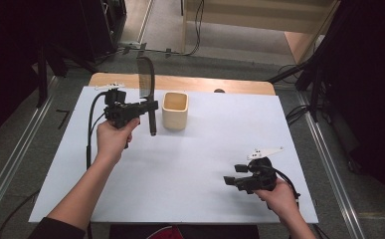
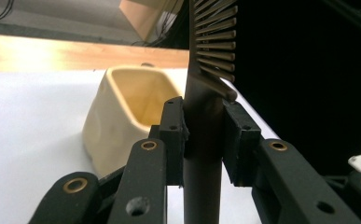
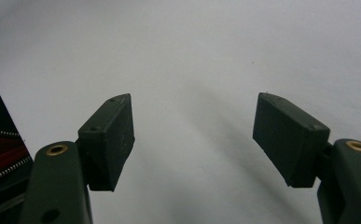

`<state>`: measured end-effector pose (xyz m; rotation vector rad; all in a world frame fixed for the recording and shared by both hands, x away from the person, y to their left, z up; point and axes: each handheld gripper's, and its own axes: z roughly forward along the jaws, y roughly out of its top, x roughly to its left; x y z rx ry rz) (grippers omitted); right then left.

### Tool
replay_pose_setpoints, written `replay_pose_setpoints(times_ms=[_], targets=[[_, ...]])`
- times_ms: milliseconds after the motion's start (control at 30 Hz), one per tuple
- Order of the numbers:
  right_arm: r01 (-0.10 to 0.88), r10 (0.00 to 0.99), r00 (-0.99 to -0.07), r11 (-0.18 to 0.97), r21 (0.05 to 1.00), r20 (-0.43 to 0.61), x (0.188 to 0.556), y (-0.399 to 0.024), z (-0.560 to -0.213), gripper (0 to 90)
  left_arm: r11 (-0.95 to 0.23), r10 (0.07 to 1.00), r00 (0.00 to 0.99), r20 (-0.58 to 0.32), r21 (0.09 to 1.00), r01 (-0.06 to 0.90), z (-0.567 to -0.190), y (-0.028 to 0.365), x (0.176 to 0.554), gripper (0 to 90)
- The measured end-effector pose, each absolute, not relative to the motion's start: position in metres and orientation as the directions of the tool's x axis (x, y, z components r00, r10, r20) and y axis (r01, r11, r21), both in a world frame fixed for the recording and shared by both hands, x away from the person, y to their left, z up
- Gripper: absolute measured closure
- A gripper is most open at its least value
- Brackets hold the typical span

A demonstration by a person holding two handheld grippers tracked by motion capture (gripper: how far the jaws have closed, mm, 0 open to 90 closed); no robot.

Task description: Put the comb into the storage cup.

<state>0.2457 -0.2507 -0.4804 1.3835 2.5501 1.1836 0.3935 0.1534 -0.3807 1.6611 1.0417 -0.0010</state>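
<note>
Comb [image 2: 205, 116] pinched upright in left tool [image 2: 205, 137]; right tool [image 3: 194, 135] spread, empty

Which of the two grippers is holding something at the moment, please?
The left gripper, raised beside the cream cup: its fingers clamp the handle of a dark slotted spatula held upright. The right gripper sits low over the white table, open and holding nothing.

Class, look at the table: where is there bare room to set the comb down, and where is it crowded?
Bare white table runs between the left gripper and the right gripper, and also right of the cream cup to the far right corner. It is tight only at the far left, where the upright comb hangs close beside the cup.
</note>
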Motion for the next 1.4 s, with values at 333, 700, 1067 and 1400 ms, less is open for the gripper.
replay_pose_setpoints(times_ms=[333,700,1067,1400], targets=[[0.722,0.726,-0.600,0.312,0.618,0.335,0.246,-0.254,-0.481,27.3,0.003,0.609,0.632,-0.480,0.798,0.603,-0.366,0.146,0.411,73.9],[0.717,0.725,-0.605,0.317,0.621,0.329,0.247,-0.254,-0.481,27.3,0.017,0.612,0.639,-0.466,0.815,0.579,-0.350,0.137,0.430,73.9],[0.716,0.725,-0.605,0.313,0.624,0.330,0.247,-0.255,-0.481,27.3,0.035,0.627,0.637,-0.447,0.834,0.551,-0.348,0.123,0.449,73.9],[0.714,0.719,-0.610,0.316,0.625,0.333,0.248,-0.253,-0.481,27.3,0.033,0.648,0.636,-0.420,0.849,0.527,-0.354,0.109,0.466,73.9]])
